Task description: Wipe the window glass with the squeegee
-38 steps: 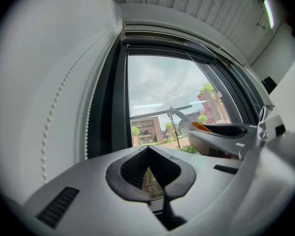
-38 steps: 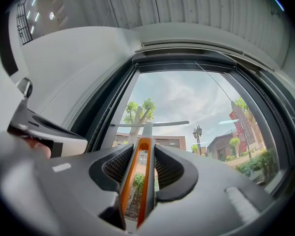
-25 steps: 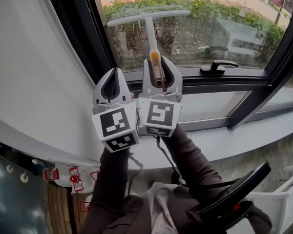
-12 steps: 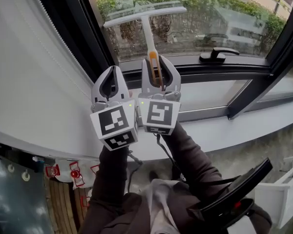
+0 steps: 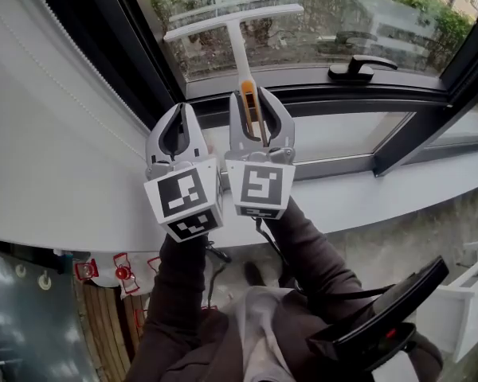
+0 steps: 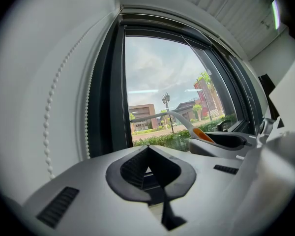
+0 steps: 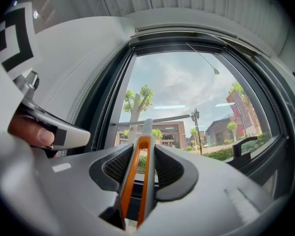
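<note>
A white bead cord (image 5: 80, 70) hangs down the pale wall at the far left, beside the dark window frame (image 5: 131, 42). Next to it the left gripper (image 5: 180, 111) points at the frame's lower corner, its jaws pressed together with nothing between them; its own view shows the tips meeting (image 6: 147, 148). Just beside it, the right gripper (image 5: 257, 102) pinches the orange-and-white grip of the squeegee (image 5: 237, 50), the jaw pads closed on either side of the handle (image 7: 140, 151). The squeegee is white and T-shaped: a slim shaft rises from the grip to a long crossbar blade that lies level across the lower left part of the window glass (image 5: 327, 22), with a faint reflection just above it. Further right, a black window handle (image 5: 358, 68) sits on the lower frame, above the white sill (image 5: 398, 189).
</note>
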